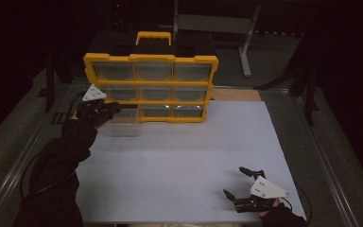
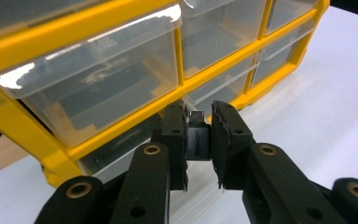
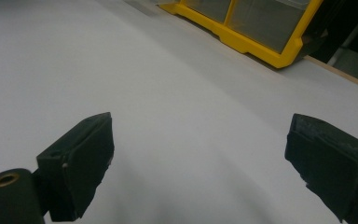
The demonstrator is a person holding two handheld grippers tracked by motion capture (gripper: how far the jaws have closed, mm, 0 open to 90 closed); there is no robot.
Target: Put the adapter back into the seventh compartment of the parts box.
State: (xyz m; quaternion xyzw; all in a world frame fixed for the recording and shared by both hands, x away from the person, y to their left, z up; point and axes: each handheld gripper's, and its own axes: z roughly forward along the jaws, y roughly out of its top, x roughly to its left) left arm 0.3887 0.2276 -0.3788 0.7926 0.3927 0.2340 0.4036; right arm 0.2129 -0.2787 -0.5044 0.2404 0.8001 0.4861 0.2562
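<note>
Black plastic, small and blocky: adapter-like part (image 2: 198,140) likely light, stiff and a little slick, best pinched across its flat sides, as now. Sits clamped between the pads of the left tongs (image 2: 198,144), nearly closed on it, hovering over a clear drawer (image 1: 121,124) pulled out at the lower left of the yellow organizer (image 1: 151,87), near the tabletop's (image 1: 179,156) far left corner. Right tongs (image 1: 242,183) wide open, empty, resting by the near right corner.

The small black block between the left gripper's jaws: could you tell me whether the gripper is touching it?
Touching. The left gripper view shows the left gripper with both jaws pressed against the small black block.
</note>
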